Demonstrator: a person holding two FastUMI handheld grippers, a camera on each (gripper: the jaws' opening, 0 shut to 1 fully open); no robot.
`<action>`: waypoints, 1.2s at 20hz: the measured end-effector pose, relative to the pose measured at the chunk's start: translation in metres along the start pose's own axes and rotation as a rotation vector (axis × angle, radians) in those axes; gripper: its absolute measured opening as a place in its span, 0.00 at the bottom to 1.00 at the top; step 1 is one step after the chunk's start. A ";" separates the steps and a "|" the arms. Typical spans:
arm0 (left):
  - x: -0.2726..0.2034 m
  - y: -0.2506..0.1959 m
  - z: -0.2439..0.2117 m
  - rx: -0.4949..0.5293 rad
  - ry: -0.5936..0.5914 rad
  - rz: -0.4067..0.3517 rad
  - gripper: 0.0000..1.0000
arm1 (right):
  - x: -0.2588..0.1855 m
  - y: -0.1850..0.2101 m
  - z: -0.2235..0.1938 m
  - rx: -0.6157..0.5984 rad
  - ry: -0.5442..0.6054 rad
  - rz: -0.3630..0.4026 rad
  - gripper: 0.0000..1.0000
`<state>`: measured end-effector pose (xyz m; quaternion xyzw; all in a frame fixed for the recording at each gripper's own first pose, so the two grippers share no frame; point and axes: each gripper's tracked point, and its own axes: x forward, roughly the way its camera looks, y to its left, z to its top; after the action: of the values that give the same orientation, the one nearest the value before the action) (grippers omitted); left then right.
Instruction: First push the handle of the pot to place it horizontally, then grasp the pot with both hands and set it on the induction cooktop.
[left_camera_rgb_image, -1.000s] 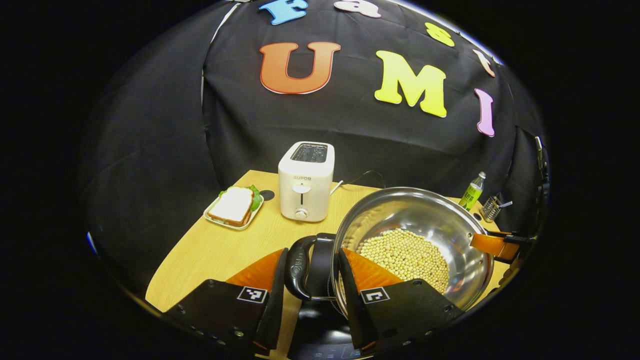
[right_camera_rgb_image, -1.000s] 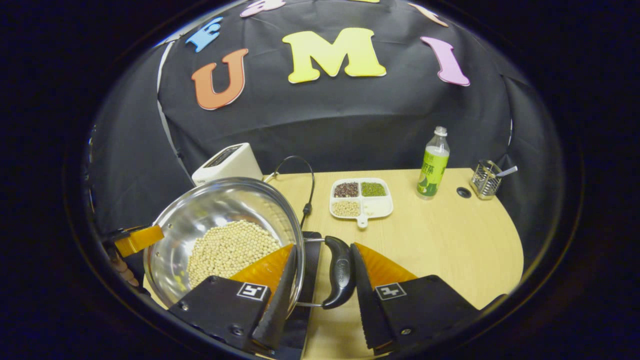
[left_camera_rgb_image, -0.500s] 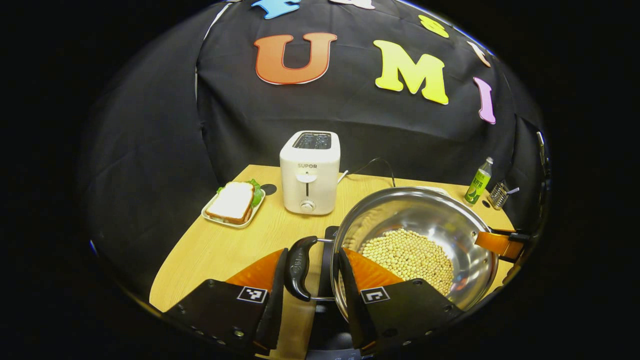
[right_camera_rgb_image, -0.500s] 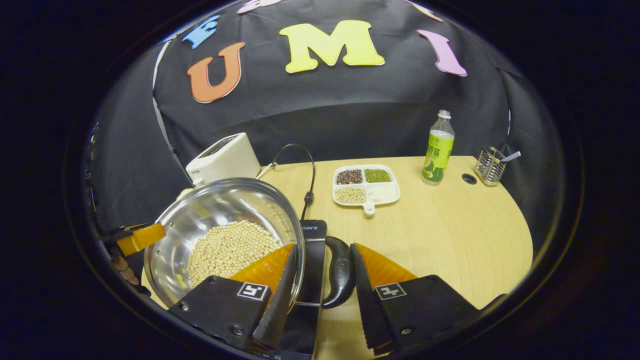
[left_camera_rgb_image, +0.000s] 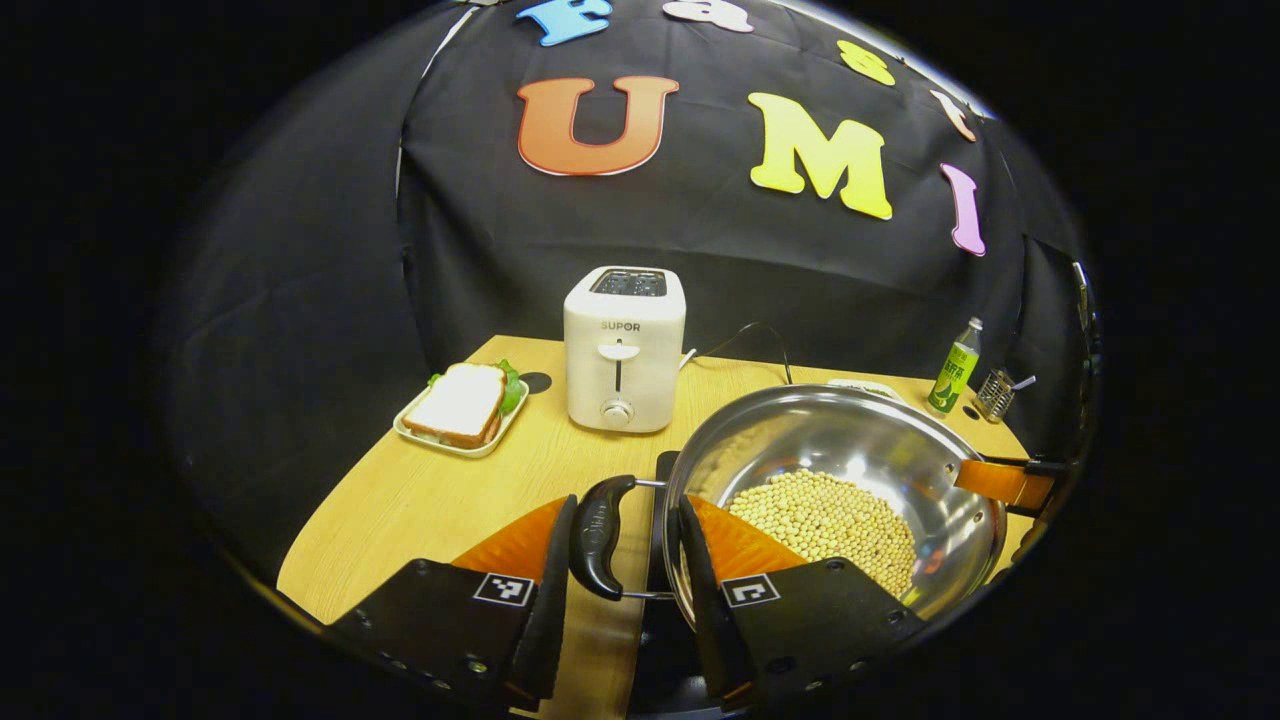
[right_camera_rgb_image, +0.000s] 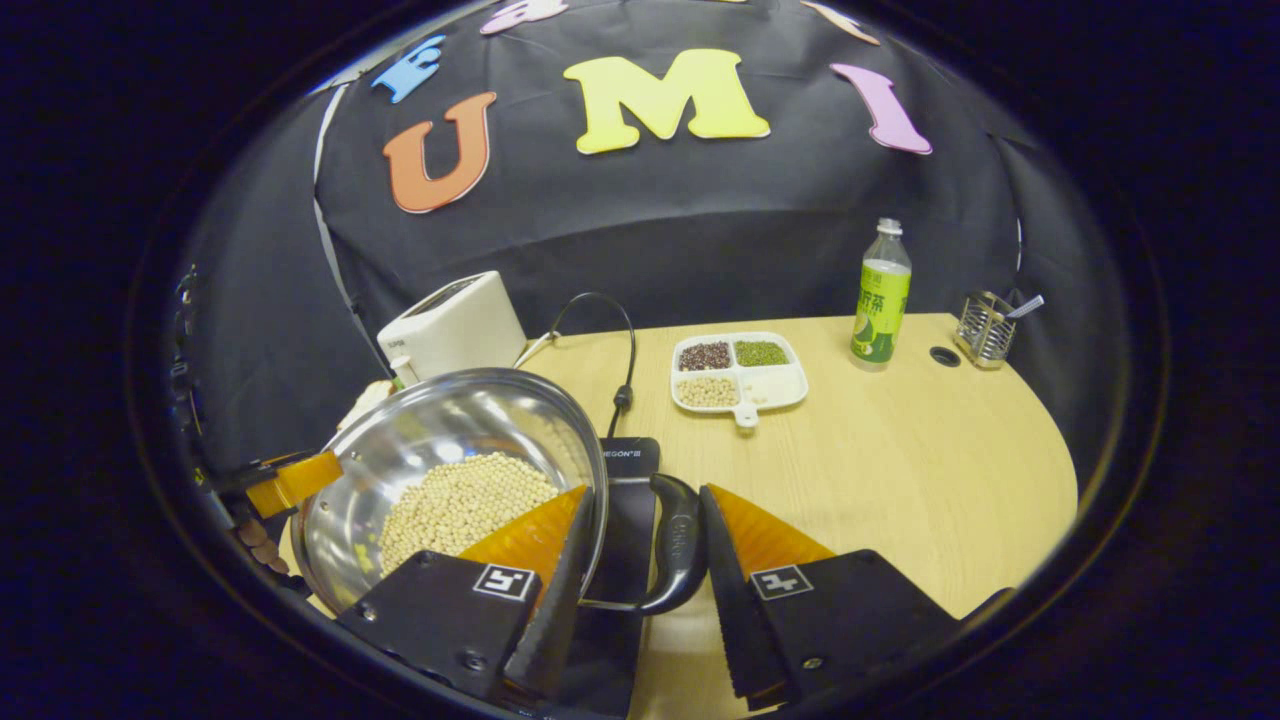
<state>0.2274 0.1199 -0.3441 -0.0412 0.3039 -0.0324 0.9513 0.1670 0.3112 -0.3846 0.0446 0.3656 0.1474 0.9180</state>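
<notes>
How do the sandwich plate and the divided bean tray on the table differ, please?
The sandwich plate is undivided and holds one sandwich; the bean tray has four compartments, three holding different beans. The tray has a small tab handle; the plate shows none. Both are white and rest on the table.

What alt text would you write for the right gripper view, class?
The right gripper straddles a black side handle of a steel pot of pale beans, above a black induction cooktop on a wooden table.

One steel pot (left_camera_rgb_image: 860, 450) of soybeans, one induction cooktop (right_camera_rgb_image: 625, 500), one toaster (left_camera_rgb_image: 622, 350), one sandwich plate (left_camera_rgb_image: 460, 408), one four-compartment bean tray (right_camera_rgb_image: 738, 372), one bottle (right_camera_rgb_image: 880, 295), one wire caddy (right_camera_rgb_image: 985, 328), two grippers (left_camera_rgb_image: 628, 590) (right_camera_rgb_image: 640, 590).
</notes>
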 end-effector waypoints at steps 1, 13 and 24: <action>0.000 -0.001 0.000 0.006 -0.003 0.002 0.55 | 0.000 0.000 0.000 0.009 -0.007 0.007 0.65; 0.015 0.007 -0.013 -0.007 0.024 -0.012 0.81 | 0.002 0.000 0.002 0.004 -0.055 0.003 0.66; -0.046 0.018 -0.003 -0.034 -0.038 0.079 0.99 | -0.068 -0.001 0.018 -0.050 -0.206 0.044 0.87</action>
<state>0.1884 0.1419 -0.3217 -0.0460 0.2879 0.0110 0.9565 0.1324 0.2902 -0.3266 0.0444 0.2645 0.1713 0.9480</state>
